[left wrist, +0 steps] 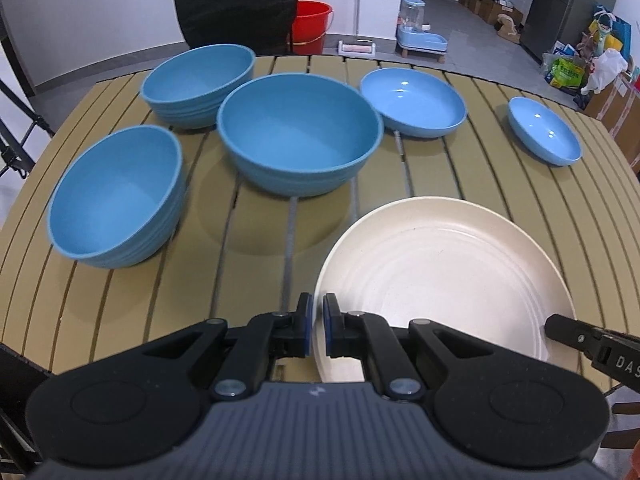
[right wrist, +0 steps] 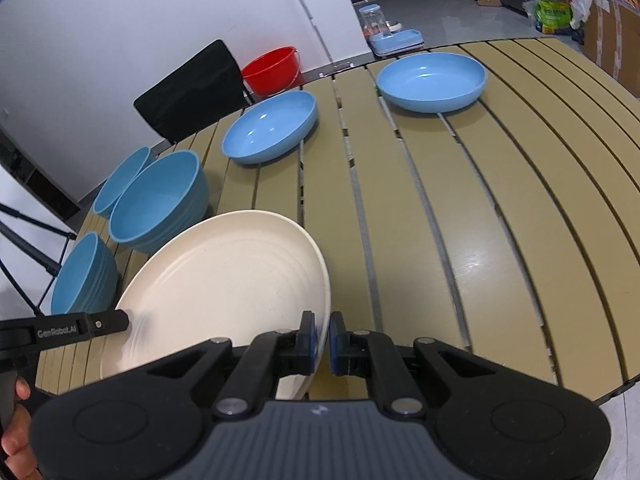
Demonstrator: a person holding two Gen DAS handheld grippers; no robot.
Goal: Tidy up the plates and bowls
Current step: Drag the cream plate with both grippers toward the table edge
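Observation:
A cream plate (left wrist: 448, 272) hangs just above the slatted tan table (left wrist: 500, 184), carried by both grippers. My left gripper (left wrist: 317, 330) is shut on its left rim, and my right gripper (right wrist: 323, 344) is shut on the right rim of the plate (right wrist: 224, 276). Each view shows the other gripper's fingers (left wrist: 558, 326) (right wrist: 116, 322) at the far rim. Three deep blue bowls (left wrist: 116, 200) (left wrist: 296, 132) (left wrist: 200, 80) stand on the left. Two shallow blue dishes (left wrist: 412, 98) (left wrist: 544, 130) sit at the back right.
Behind the table are a black chair (left wrist: 236, 8) and a red bucket (left wrist: 310, 26). A blue pet feeder (left wrist: 420, 32) and boxes and bags (left wrist: 580, 60) are on the floor beyond. Bare slats (right wrist: 500, 240) lie right of the plate.

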